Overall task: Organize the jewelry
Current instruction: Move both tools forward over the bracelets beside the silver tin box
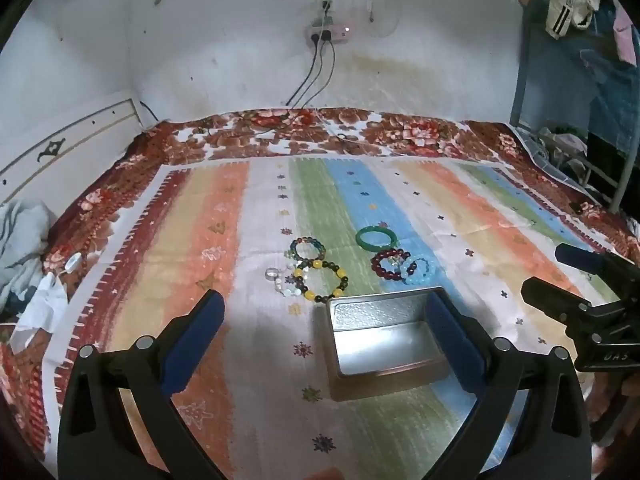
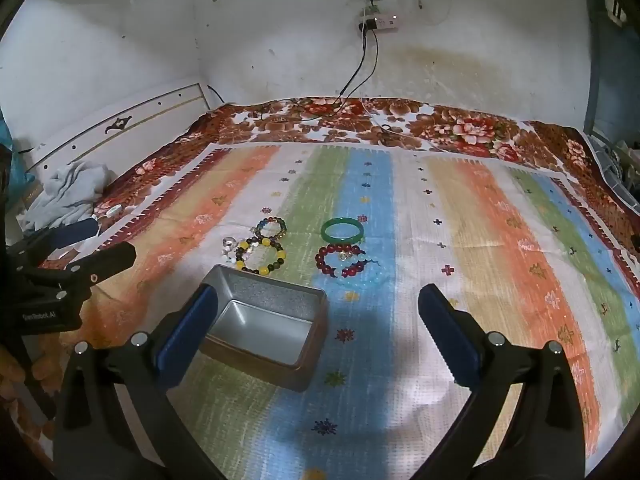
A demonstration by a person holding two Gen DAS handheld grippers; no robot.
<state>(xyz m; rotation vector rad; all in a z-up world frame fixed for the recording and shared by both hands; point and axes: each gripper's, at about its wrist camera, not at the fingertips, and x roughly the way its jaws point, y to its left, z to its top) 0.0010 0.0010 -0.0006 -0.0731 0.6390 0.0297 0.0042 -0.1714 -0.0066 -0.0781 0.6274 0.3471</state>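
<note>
An empty metal tin (image 1: 386, 336) (image 2: 266, 322) sits on the striped cloth. Beyond it lie a green bangle (image 1: 377, 237) (image 2: 343, 230), a dark red bead bracelet (image 1: 386, 265) (image 2: 340, 263), a pale blue bead bracelet (image 1: 416, 270) (image 2: 362, 276), a yellow and dark bead bracelet (image 1: 322, 282) (image 2: 262, 258), a multicolour bead bracelet (image 1: 306, 249) (image 2: 272, 227) and a silver ring (image 1: 272, 274) (image 2: 228, 242). My left gripper (image 1: 326, 312) is open above the tin's left side. My right gripper (image 2: 318, 308) is open above the tin's right side. Both are empty.
A striped cloth (image 1: 224, 360) (image 2: 480, 280) covers a floral blanket (image 1: 320, 136) on a bed. A power strip with cables (image 1: 326, 34) hangs on the wall. Crumpled cloth (image 1: 20, 240) lies at the left, a metal frame (image 1: 520, 80) at the right.
</note>
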